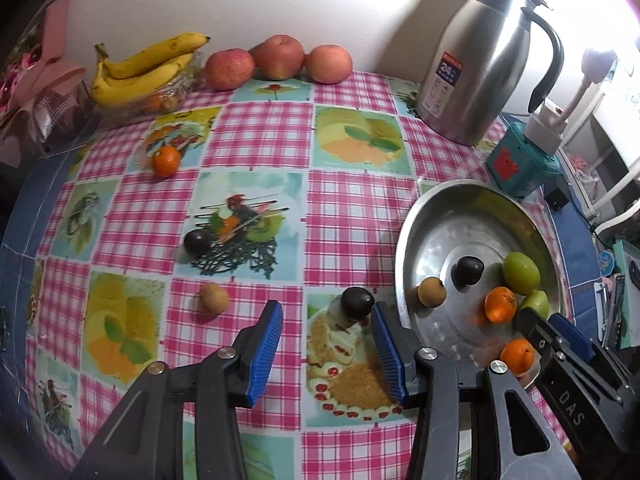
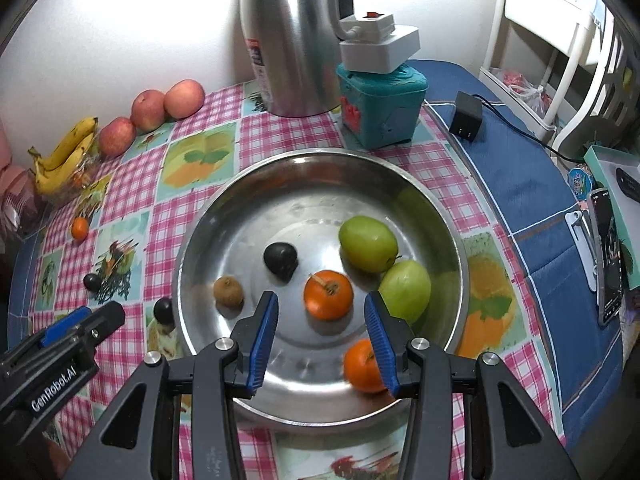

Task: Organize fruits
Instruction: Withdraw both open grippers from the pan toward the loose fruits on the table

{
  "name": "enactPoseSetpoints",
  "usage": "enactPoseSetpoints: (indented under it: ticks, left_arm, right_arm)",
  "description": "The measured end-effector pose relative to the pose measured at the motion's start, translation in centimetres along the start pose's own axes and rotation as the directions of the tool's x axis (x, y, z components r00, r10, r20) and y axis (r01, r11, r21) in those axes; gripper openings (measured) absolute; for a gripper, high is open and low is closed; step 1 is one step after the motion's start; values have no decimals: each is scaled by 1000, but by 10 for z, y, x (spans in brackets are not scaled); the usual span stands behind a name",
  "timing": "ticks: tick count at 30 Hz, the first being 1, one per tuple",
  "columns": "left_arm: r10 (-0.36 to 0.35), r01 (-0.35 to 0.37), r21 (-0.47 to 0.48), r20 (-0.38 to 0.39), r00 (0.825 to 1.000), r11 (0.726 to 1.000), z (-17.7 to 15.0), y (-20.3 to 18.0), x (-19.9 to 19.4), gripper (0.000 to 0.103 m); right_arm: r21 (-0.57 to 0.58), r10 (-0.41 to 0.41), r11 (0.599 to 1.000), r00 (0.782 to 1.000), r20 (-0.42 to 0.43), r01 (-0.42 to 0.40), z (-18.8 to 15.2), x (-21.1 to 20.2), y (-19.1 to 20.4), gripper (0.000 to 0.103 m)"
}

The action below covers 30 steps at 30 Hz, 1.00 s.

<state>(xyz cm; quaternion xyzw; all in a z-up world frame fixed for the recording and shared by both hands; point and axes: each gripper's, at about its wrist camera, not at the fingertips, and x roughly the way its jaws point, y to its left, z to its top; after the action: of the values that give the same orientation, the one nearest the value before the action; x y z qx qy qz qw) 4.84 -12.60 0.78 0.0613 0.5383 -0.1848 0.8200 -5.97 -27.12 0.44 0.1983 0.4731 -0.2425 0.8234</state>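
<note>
Right wrist view: the left gripper (image 2: 108, 314), lettered "GenRobot.AI", sits beside the steel bowl (image 2: 448, 240); its jaw state cannot be told there. Both the right gripper (image 2: 320, 332) and, in its own view, the left stand apart, empty.

From my remote seat, the blurred orange (image 2: 362, 366) sits partly hidden behind my right gripper's finger (image 2: 382, 344), the steel jug (image 2: 292, 36) is cropped at top, and its label is unreadable.
</note>
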Motion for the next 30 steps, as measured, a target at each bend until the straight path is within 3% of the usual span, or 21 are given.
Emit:
enactPoseSetpoints:
  ticks: [20,23,30]
  left_arm:
    - [15,-16,-28,-15,1000,999,-13,16,-9,51]
    - [21,-22,-28,-19,1000,999,-13,17,-7,62]
    - [35,-36,-39,-37,999,999,-12,21,3,70]
  right_arm:
    - [-39,22,999,1000,-2,-22,-21,-18,16,46]
    - [-42,23,999,1000,-7,-24,-21,-16,17,46]
    - [-40,11,999,999,-34,-12,-18,-3,15,46]
